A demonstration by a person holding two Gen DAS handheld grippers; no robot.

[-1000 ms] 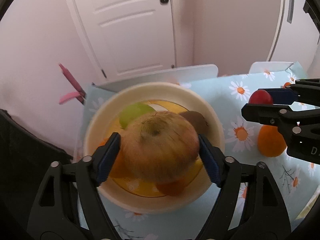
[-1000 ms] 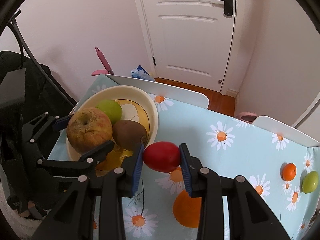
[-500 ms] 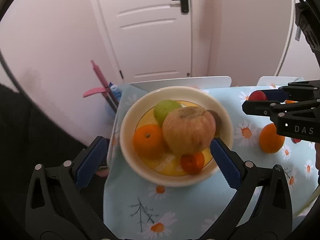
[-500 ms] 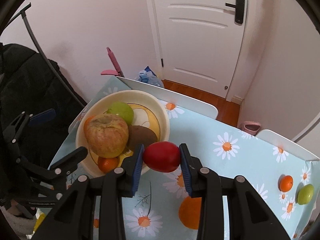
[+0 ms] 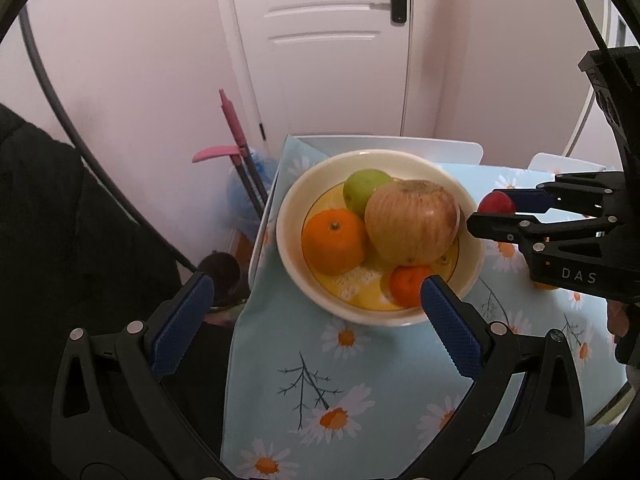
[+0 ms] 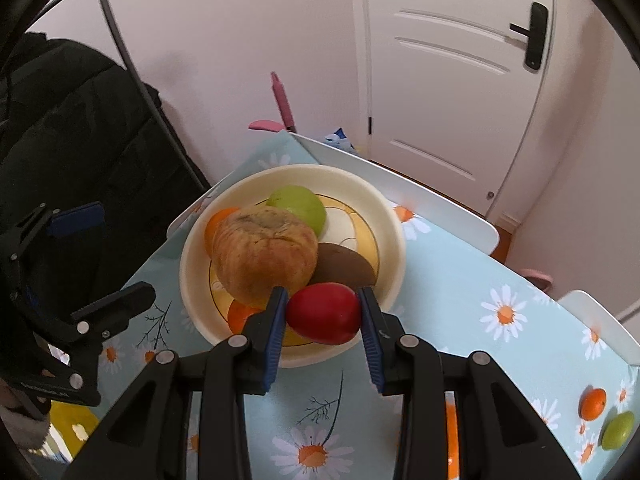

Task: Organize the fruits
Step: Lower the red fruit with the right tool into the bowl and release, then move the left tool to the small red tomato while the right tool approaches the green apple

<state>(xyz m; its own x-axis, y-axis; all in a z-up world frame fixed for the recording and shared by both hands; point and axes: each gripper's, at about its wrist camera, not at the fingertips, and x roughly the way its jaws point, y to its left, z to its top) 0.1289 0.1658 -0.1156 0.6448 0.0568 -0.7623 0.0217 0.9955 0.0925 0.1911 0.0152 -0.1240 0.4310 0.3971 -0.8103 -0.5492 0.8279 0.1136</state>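
A cream bowl stands at the table's far left corner. In it lie a large yellowish apple, an orange, a green fruit, a small mandarin and a brown kiwi. My left gripper is open wide with nothing between its pads, back from the bowl's near rim. My right gripper is shut on a red fruit, which hangs over the bowl's right rim beside the apple.
A small orange and a green fruit lie at the table's far right; a bigger orange shows under my right gripper. White chair backs line the far edge. A black coat hangs left of the table.
The left gripper opened, let go of the large apple into the bowl and drew back. The right gripper carried the red fruit left, from beside the bowl to over its rim.
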